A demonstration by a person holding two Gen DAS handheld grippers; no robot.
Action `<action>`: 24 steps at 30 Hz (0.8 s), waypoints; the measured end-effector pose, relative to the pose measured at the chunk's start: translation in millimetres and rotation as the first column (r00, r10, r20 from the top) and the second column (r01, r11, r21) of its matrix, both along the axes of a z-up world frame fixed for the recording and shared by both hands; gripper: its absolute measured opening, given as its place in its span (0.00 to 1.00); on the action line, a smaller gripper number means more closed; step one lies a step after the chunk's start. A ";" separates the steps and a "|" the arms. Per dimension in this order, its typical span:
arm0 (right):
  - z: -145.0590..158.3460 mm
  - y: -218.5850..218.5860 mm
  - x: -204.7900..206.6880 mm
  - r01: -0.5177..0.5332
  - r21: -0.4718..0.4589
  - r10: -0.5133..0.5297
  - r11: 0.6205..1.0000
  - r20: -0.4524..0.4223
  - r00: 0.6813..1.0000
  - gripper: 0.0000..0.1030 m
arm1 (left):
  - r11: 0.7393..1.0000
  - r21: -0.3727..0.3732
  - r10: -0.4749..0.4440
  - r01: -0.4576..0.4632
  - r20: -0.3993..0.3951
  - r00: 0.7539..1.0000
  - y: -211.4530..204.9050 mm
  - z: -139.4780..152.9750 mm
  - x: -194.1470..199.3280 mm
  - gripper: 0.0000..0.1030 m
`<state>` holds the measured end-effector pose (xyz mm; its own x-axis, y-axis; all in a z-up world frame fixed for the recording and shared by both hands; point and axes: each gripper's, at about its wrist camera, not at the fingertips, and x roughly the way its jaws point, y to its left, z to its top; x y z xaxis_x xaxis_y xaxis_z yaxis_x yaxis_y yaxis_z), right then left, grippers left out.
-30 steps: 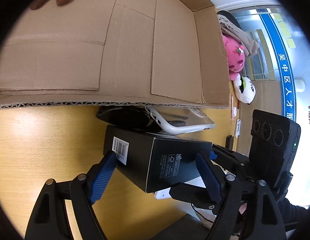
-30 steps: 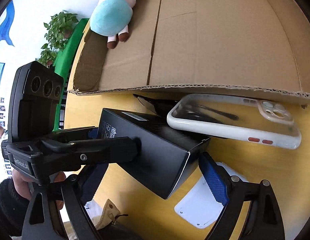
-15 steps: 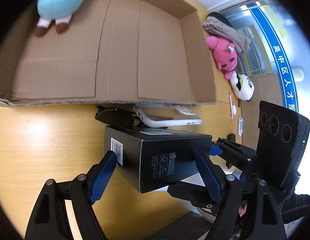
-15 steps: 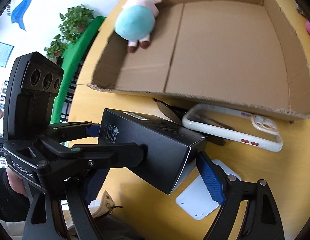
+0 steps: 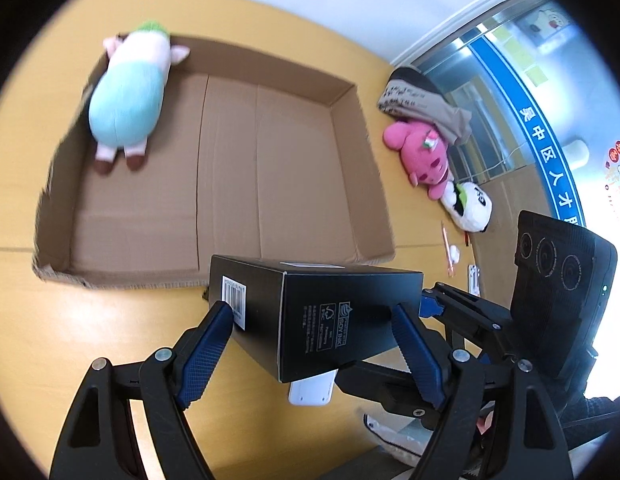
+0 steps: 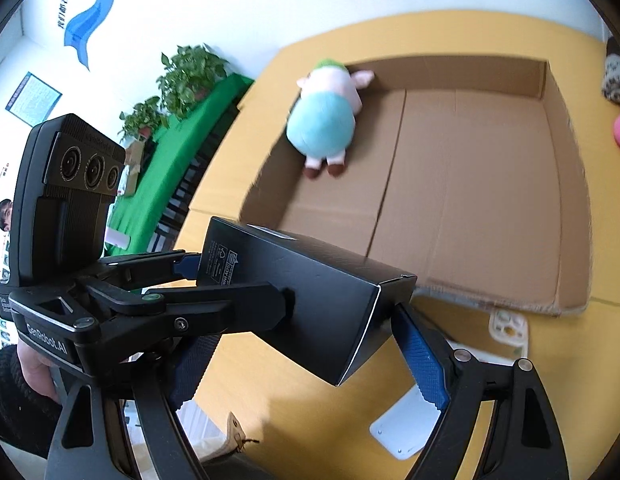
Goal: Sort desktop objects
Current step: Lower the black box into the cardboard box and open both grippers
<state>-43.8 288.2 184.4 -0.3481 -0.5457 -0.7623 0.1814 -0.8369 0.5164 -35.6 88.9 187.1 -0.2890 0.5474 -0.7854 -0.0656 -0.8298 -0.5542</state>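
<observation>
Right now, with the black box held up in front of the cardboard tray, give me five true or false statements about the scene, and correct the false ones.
1. Both the left gripper and the right gripper clamp the black rectangular carton. True.
2. The shallow brown cardboard tray holds two plush toys. False: only the teal and white plush pig lies in it.
3. The pink plush toy lies on the yellow desk outside the tray. True.
4. The black carton rests on the tray floor. False: it is held above the desk, in front of the tray's near wall.
5. The plush pig lies in the tray's centre. False: it lies at a far corner.
</observation>
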 end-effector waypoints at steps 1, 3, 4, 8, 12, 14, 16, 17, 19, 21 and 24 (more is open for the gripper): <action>3.9 -0.6 -1.6 0.003 0.002 -0.003 1.000 -0.011 1.000 0.87 | 1.000 -0.001 0.000 0.000 -0.011 1.000 -1.2 4.0 -2.8 0.79; 12.4 -0.1 -6.0 0.011 0.003 -0.011 1.000 -0.031 0.999 0.87 | 1.000 -0.004 -0.001 0.001 -0.029 1.000 -0.6 11.2 -8.1 0.79; 16.0 0.0 -8.7 0.016 0.003 -0.016 1.000 -0.041 0.999 0.87 | 1.000 -0.007 -0.003 0.003 -0.040 0.999 -1.2 14.8 -11.4 0.79; 30.9 1.1 -22.3 0.026 0.010 -0.025 1.000 -0.076 0.997 0.87 | 1.000 -0.010 -0.008 0.007 -0.088 0.996 -6.1 30.0 -25.8 0.79; 44.7 1.8 -40.0 0.030 0.026 -0.027 0.999 -0.116 0.993 0.87 | 1.000 0.007 0.007 -0.006 -0.121 0.993 -13.0 38.3 -44.8 0.79; 48.8 2.7 -51.5 0.033 0.035 -0.028 0.999 -0.128 0.991 0.87 | 1.000 0.015 0.009 -0.007 -0.131 0.991 -16.4 39.9 -58.1 0.79; 52.1 4.2 -65.1 0.034 0.046 -0.027 0.998 -0.142 0.989 0.87 | 1.000 0.015 0.006 -0.004 -0.145 0.989 -18.6 42.0 -70.5 0.79; 53.2 4.9 -71.7 0.035 0.049 -0.027 0.998 -0.150 0.988 0.87 | 1.000 0.013 0.004 -0.002 -0.151 0.989 -19.6 43.0 -77.4 0.79; 53.4 6.7 -87.2 0.039 0.050 -0.031 0.998 -0.160 0.987 0.87 | 1.000 0.010 0.000 0.001 -0.163 0.987 -22.0 43.0 -94.7 0.79; 52.4 9.4 -102.5 0.044 0.050 -0.035 0.998 -0.166 0.986 0.87 | 1.000 0.013 -0.002 0.004 -0.169 0.986 -25.2 39.9 -109.6 0.79; 47.8 14.1 -127.7 0.048 0.055 -0.038 0.997 -0.169 0.985 0.86 | 1.000 0.017 -0.002 0.005 -0.173 0.985 -29.4 31.0 -136.7 0.79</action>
<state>-171.5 302.3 232.2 -0.4955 -0.4835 -0.7216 0.2243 -0.8738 0.4314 -172.2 59.4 218.1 -0.4178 0.5621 -0.7138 -0.1650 -0.8195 -0.5488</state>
